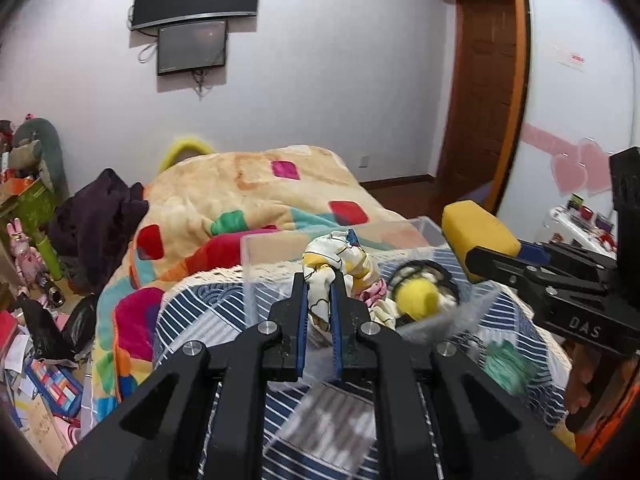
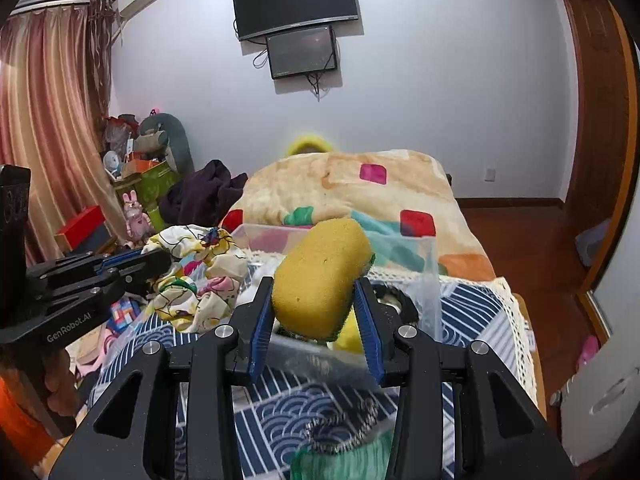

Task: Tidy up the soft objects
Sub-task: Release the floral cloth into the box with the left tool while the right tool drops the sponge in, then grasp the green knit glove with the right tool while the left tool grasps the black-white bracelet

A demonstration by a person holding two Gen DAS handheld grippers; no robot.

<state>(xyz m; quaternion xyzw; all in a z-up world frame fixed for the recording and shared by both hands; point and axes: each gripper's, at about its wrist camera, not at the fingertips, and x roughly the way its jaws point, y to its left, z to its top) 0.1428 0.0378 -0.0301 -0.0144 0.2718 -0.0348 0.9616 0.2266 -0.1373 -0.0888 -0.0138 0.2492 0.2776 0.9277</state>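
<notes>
My left gripper [image 1: 319, 280] is shut on a white and yellow patterned cloth [image 1: 336, 266] and holds it over a clear plastic box [image 1: 256, 256] on the bed. The cloth also shows in the right wrist view [image 2: 200, 276], held by the left gripper [image 2: 166, 258]. My right gripper [image 2: 314, 286] is shut on a yellow sponge [image 2: 322, 276] above the box's clear wall [image 2: 428, 280]. The sponge [image 1: 476, 236] and right gripper [image 1: 466, 258] show at the right of the left wrist view. A yellow fuzzy ball [image 1: 418, 300] lies inside the box.
The box stands on a blue patterned cover [image 2: 280, 404]. A green fringed thing [image 2: 348, 460] with a chain lies in front of it. A colourful blanket [image 1: 248, 196] is heaped behind. Clutter [image 1: 28, 240] fills the floor at the left. A wooden door [image 1: 484, 92] is at the right.
</notes>
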